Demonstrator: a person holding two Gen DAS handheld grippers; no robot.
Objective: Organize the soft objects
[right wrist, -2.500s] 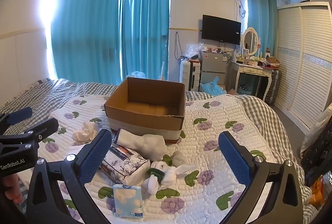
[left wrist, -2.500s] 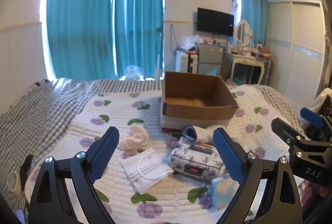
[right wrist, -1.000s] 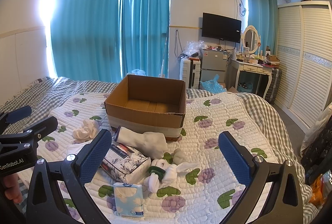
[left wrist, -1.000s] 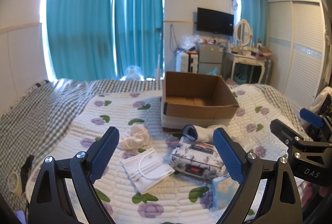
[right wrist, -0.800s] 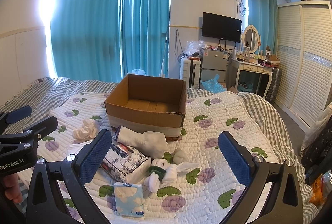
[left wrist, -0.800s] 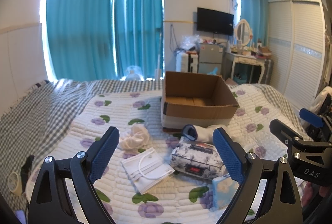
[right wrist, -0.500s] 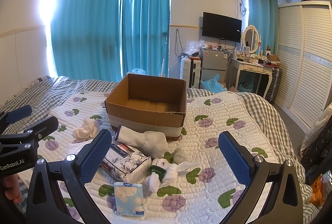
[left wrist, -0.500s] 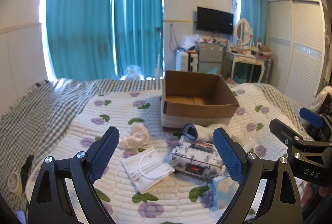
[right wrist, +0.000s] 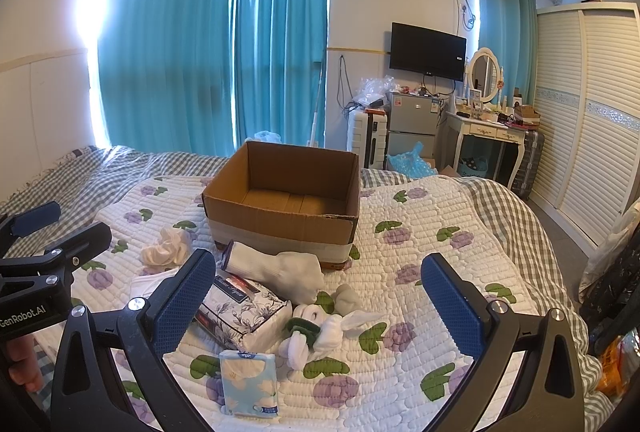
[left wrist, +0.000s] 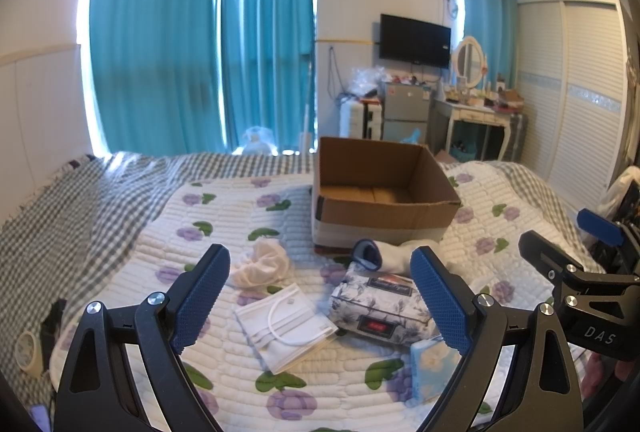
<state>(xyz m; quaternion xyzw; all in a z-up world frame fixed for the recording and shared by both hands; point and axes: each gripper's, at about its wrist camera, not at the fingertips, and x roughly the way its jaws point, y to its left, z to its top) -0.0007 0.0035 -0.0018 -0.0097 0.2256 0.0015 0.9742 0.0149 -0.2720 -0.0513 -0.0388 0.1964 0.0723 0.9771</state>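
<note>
Item: white sock (right wrist: 276, 270), on bed before cardboard box (right wrist: 284, 208), long axis 10-to-4, at 11 o'clock from my right gripper (right wrist: 320, 300), the nearer; both grippers wide, empty.

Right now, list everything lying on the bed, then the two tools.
cardboard box: one, brown, open, nothing visible inside, mid-bed
white sock: one, dark cuff, against the box front
floral tissue pack: one, white-grey, in front of the sock
small tissue packet: one, pale blue, nearest the camera
plush toy: one, white with green band, right of the floral pack
cream cloth: one, crumpled, left of the box
face masks: one white stack, left of the floral pack
left gripper: jaws open, holding nothing
right gripper: jaws open, holding nothing
</note>
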